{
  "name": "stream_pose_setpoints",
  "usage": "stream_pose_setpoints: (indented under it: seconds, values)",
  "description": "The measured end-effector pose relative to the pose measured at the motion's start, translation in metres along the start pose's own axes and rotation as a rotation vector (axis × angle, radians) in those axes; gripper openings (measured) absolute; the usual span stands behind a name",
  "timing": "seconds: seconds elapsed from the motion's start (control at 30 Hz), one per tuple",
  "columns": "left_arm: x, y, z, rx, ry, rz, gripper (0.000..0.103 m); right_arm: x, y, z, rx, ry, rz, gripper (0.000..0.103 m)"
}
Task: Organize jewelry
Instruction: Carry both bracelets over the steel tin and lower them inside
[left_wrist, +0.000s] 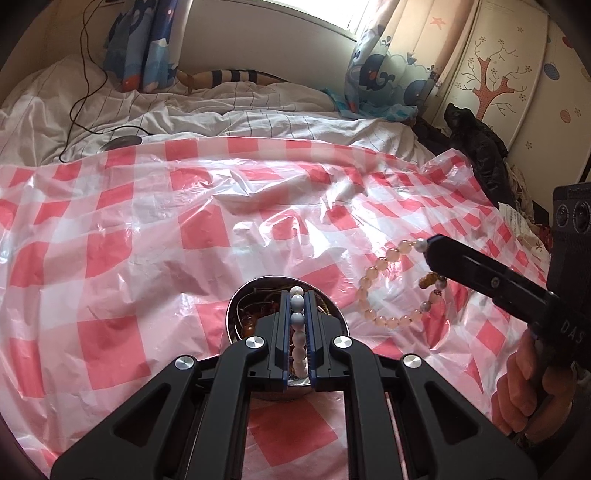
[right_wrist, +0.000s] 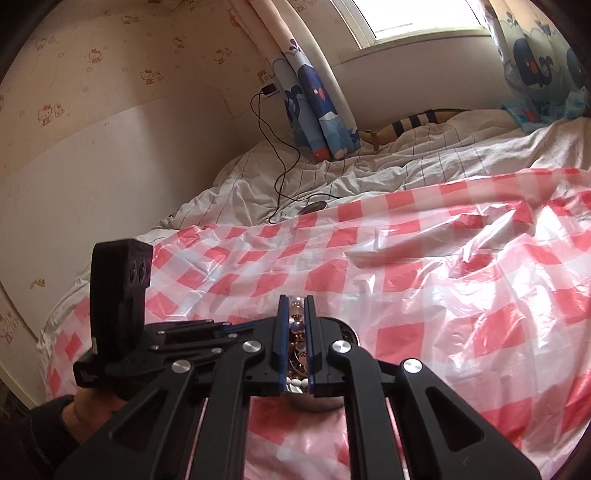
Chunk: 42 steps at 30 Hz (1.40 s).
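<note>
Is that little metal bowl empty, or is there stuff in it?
Not empty. The bowl holds a tangle of beads and chains, seen beneath the gripper.

Open stretch of crinkled red-and-white checked plastic sheet (left_wrist: 122, 236) left of and beyond the round metal bowl (left_wrist: 236, 306), free for passage. Bowl mouth crowded by the left claw (left_wrist: 297, 295), closed on a string of white beads (left_wrist: 298, 325). To the right, path narrowed by the right claw (left_wrist: 428, 247) holding a peach-pink bead bracelet (left_wrist: 373, 273) hanging just beside the bowl. Far edge bounded by rumpled white striped bedding (left_wrist: 236, 114), black cable (left_wrist: 83, 66), whale-print curtains (left_wrist: 376, 74). Black figurine (left_wrist: 476, 147) against the right wall
</note>
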<state>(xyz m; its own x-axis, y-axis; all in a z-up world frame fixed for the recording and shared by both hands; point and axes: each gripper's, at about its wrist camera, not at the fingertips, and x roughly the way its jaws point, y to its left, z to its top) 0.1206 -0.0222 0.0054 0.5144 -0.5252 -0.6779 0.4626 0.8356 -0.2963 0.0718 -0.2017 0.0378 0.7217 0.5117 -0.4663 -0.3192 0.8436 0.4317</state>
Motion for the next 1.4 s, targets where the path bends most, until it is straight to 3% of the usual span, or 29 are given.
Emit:
stream_pose_setpoints:
  seconds: [0.47, 0.73, 0.97, 1.0, 1.03, 1.07, 1.27, 1.4]
  values:
    - [0.015, 0.014, -0.002, -0.042, 0.032, 0.022, 0.008, 0.042, -0.013, -0.009, 0.047, 0.07, -0.027, 0.009]
    - [0.011, 0.027, 0.0, -0.09, 0.027, 0.035, 0.035, 0.068, -0.012, -0.023, 0.032, 0.131, -0.031, 0.009]
    - [-0.003, 0.035, 0.005, -0.132, -0.009, 0.048, 0.043, 0.092, -0.004, -0.038, 0.011, 0.222, -0.017, 0.01]
    - [-0.004, 0.036, 0.006, -0.135, -0.012, 0.051, 0.044, 0.093, -0.004, -0.039, 0.015, 0.23, -0.016, 0.021]
    - [-0.006, 0.037, 0.006, -0.137, -0.013, 0.052, 0.045, 0.093, -0.004, -0.041, 0.026, 0.229, -0.016, 0.042]
    - [-0.007, 0.036, 0.006, -0.136, -0.013, 0.054, 0.046, 0.092, -0.005, -0.041, 0.031, 0.223, -0.014, 0.049]
    - [-0.013, 0.025, 0.002, -0.076, -0.011, 0.129, 0.057, 0.075, 0.005, -0.037, 0.0, 0.202, -0.036, 0.057]
    - [-0.026, 0.011, -0.009, -0.023, -0.019, 0.221, 0.071, 0.053, 0.02, -0.041, -0.071, 0.193, -0.146, 0.072]
